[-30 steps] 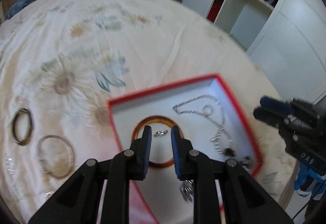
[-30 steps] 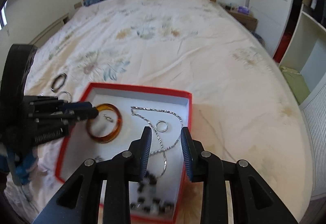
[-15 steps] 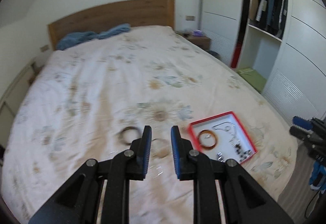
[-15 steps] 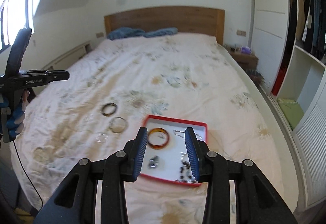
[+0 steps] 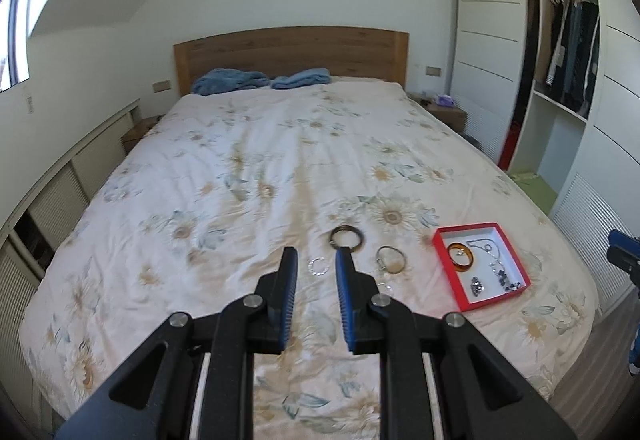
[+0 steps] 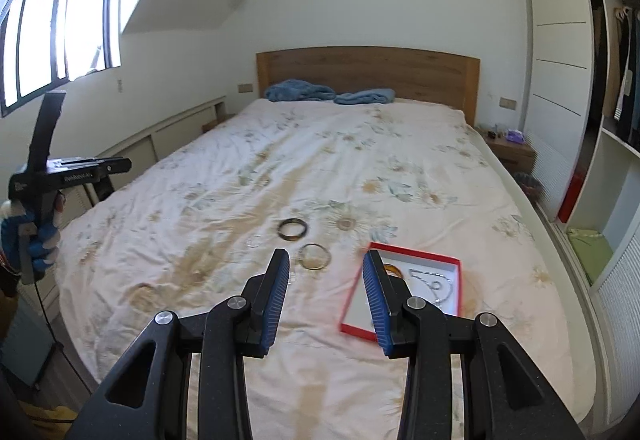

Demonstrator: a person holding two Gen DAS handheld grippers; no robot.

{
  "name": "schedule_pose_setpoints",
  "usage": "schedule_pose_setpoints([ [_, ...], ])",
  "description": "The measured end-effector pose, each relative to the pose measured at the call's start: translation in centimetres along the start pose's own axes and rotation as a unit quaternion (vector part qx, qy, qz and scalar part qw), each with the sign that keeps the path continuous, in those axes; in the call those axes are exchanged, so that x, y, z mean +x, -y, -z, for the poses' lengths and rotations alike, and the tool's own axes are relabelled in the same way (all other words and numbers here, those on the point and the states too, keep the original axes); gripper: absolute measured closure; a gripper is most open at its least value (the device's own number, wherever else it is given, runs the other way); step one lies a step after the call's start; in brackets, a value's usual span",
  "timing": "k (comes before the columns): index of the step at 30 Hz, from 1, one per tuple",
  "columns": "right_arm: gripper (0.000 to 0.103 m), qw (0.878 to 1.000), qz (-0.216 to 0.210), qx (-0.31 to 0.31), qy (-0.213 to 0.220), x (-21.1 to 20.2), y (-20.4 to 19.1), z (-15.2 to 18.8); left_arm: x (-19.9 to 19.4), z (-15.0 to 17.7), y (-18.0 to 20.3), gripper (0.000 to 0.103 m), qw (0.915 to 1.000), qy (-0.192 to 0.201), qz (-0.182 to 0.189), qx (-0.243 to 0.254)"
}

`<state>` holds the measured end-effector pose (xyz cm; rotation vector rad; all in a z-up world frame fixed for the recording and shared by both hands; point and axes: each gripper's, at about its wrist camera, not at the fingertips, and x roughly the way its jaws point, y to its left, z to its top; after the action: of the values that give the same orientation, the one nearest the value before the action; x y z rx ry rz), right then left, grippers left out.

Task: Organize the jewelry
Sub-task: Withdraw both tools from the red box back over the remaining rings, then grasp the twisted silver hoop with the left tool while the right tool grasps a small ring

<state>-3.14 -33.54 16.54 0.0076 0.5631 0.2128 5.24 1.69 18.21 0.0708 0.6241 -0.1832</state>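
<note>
A red jewelry box (image 5: 449, 265) (image 6: 353, 328) with a white inside lies on the bed near its front right. In it are an amber bangle (image 5: 461, 258), a silver chain (image 5: 489, 248) and dark beads (image 5: 508, 282). On the quilt left of the box lie a dark bangle (image 5: 347, 235) (image 6: 293, 230), a thin gold bangle (image 5: 391, 259) (image 6: 315, 257) and a small clear bracelet (image 5: 318, 266). My left gripper (image 5: 316, 272) is open and empty, held high and well back from the bed. My right gripper (image 6: 325, 272) is open and empty, also held back.
The bed (image 5: 260, 176) has a floral quilt, blue cloths (image 5: 260, 79) at the wooden headboard. A white wardrobe (image 5: 560, 80) stands at the right, a nightstand (image 5: 440, 108) beside it. A low cabinet runs along the left wall (image 6: 168, 136).
Both grippers have pulled far back and up from the box to a wide view of the whole bed. The right gripper's jaws stand wider apart.
</note>
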Motion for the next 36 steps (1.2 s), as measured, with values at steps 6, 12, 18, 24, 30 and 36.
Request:
schedule_pose_setpoints([
  [6, 0.065, 1.000, -0.014, -0.007, -0.008, 0.4, -2.1, 0.7, -0.9, 2.3, -1.0, 0.084, 0.9999, 0.010, -0.013, 0.002],
  [12, 0.065, 0.998, -0.039, -0.006, -0.043, 5.1, -3.2, 1.5, 3.2, 4.6, -0.5, 0.084, 0.9999, -0.014, 0.001, 0.001],
  [18, 0.065, 0.994, -0.061, -0.001, -0.088, 11.9, -3.1, 2.7, 9.4, 6.8, 1.1, 0.084, 0.9983, -0.054, 0.023, 0.008],
  [24, 0.066, 0.990, -0.071, 0.009, -0.123, 18.0, -2.3, 3.4, 15.9, 8.4, 2.3, 0.084, 0.9937, -0.098, 0.053, -0.009],
  [30, 0.066, 0.984, -0.088, 0.016, -0.153, 23.6, -2.2, 3.9, 21.5, 9.3, 2.2, 0.084, 0.9885, -0.136, 0.063, -0.022],
  [36, 0.067, 0.977, -0.109, 0.025, -0.183, 28.8, -3.2, 5.0, 25.4, 10.6, 0.6, 0.084, 0.9842, -0.162, 0.060, -0.038],
])
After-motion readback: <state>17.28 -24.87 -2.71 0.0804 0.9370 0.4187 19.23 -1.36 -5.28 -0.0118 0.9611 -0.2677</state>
